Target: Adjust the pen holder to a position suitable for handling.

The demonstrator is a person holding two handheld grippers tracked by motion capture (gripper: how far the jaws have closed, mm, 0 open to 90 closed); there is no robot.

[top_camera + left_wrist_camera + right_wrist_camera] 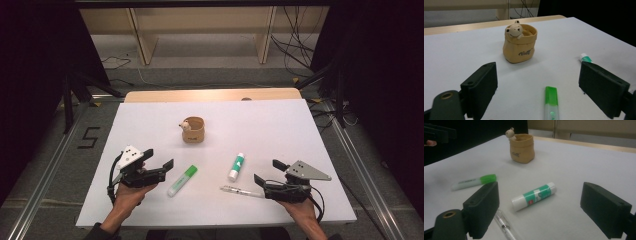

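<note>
Near the tabletop's (150,120) front edge, we hold both tools low and released: the left tool (159,159) behind the green highlighter (182,180), the right tool (267,172) touching the clear pen (242,191).

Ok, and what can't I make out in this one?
- Pen holder: its inside, hidden by its own wall in both gripper views, too small in the high view.
- Glue stick: mostly behind a jaw in the left gripper view.
- Highlighter: cut off by the bottom edge there.
- Clear pen: partly behind a jaw, blurred, in the right gripper view.
</note>
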